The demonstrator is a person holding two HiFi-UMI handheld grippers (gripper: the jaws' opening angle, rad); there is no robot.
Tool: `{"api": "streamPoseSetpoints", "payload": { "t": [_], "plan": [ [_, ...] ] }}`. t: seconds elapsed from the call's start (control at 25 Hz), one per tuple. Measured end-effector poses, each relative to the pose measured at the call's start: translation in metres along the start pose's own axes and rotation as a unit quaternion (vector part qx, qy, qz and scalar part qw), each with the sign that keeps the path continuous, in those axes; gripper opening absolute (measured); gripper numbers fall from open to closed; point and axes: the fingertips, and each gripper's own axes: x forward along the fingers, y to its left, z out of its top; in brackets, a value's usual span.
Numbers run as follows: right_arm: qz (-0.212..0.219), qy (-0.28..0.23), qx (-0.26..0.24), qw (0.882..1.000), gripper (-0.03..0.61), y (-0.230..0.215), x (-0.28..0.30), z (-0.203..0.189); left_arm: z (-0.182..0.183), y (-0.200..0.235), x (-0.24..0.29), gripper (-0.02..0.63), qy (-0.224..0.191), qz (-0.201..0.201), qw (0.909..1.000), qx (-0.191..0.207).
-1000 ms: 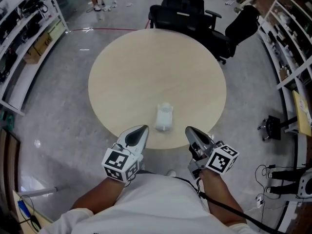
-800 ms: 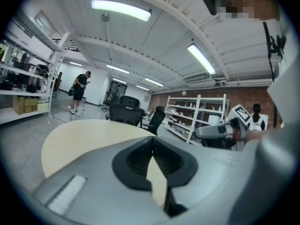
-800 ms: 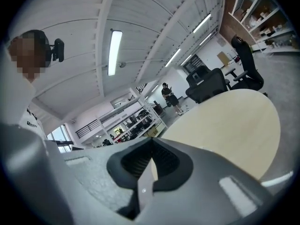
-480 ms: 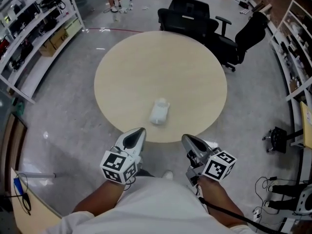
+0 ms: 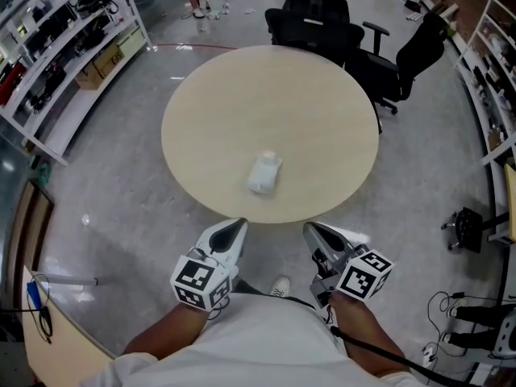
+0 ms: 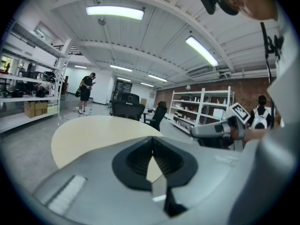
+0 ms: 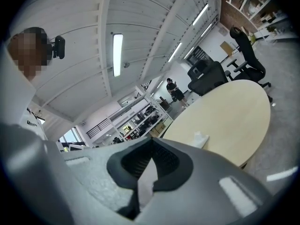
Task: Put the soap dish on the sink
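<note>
Head view: left gripper (image 5: 234,230) and right gripper (image 5: 313,232) hang short of the round table (image 5: 242,95), with the white soap dish (image 5: 264,173) ahead between them.

Left gripper view: jaws pressed together, empty.

Right gripper view: jaws likewise together on nothing, and the dish (image 7: 200,139) lies ahead-right.

It is probably light, stiff, slick plastic, so pinch one rim.

Lab-like workshop hall, storage shelving (image 5: 56,47), round table (image 5: 266,95), office chairs (image 5: 318,18), ceiling strip lights (image 6: 115,12)
</note>
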Motion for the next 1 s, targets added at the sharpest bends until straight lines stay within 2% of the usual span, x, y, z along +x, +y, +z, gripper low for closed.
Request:
{"api": "streamPoseSetpoints", "payload": {
  "t": [0.32,0.6,1.0],
  "plan": [
    [-0.035,-0.024,-0.002,0.999,0.002,0.006,0.005,-0.004,0.020,0.018,0.000,0.006,-0.010,-0.029,0.9994,0.014],
    [-0.059,-0.037,-0.010,0.998,0.002,0.019,0.030,-0.013,0.022,0.042,-0.007,0.006,-0.003,-0.060,0.9979,0.023],
    [-0.084,-0.049,-0.017,0.995,0.002,0.031,0.047,-0.020,0.022,0.068,-0.015,0.006,-0.007,-0.081,0.9964,0.022]
  ]
}}
